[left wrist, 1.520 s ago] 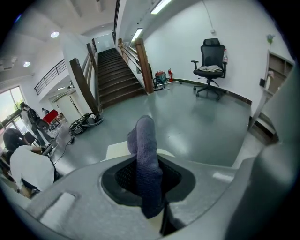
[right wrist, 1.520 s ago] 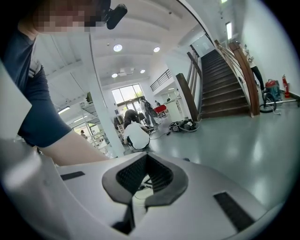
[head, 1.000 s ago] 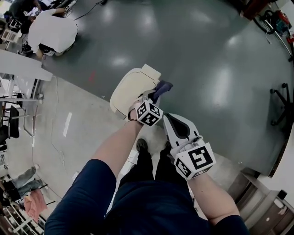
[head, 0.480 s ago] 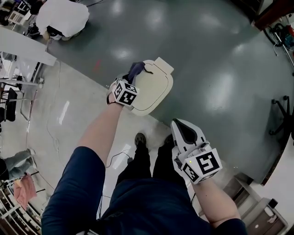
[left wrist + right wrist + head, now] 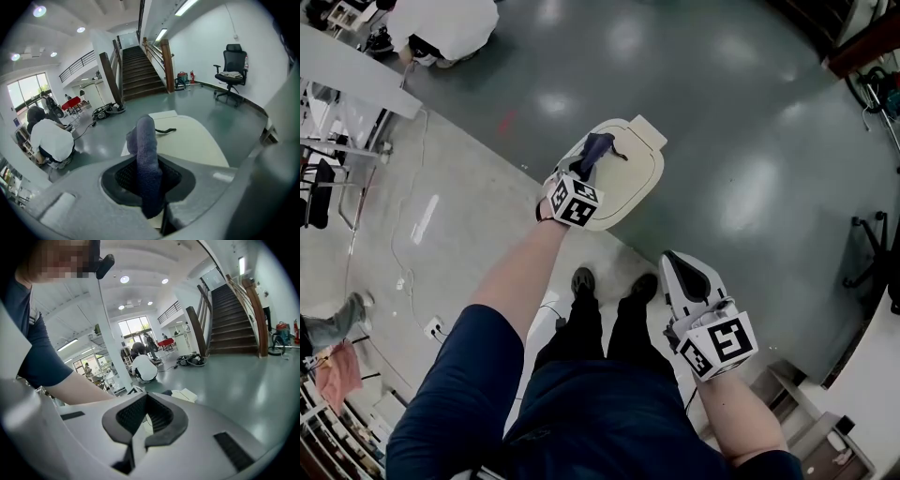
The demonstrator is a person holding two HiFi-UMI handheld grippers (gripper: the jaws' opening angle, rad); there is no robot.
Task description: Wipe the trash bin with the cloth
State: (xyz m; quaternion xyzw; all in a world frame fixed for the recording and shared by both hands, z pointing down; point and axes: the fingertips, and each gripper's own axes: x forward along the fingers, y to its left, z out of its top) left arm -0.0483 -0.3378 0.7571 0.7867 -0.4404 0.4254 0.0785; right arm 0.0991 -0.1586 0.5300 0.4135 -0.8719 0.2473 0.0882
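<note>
The trash bin's cream lid (image 5: 623,183) lies below me on the grey floor. My left gripper (image 5: 582,172) is shut on a dark blue cloth (image 5: 594,150), which rests on the left part of the lid. In the left gripper view the cloth (image 5: 146,154) stands up between the jaws of the left gripper (image 5: 151,192), with the lid (image 5: 192,140) just beyond. My right gripper (image 5: 687,274) hangs shut and empty near my right leg, apart from the bin. The right gripper view shows the right gripper (image 5: 139,425) shut, and a corner of the bin (image 5: 186,394) past the jaws.
A person in white (image 5: 442,23) crouches at the far left. An office chair (image 5: 874,251) stands at the right. A staircase (image 5: 140,70) rises behind the bin. My shoes (image 5: 583,279) are close to the bin. A thin cable (image 5: 403,244) runs along the pale floor at left.
My left gripper has swept the cloth across the lid from its right far corner to its left side. The right gripper has stayed low and shut.
</note>
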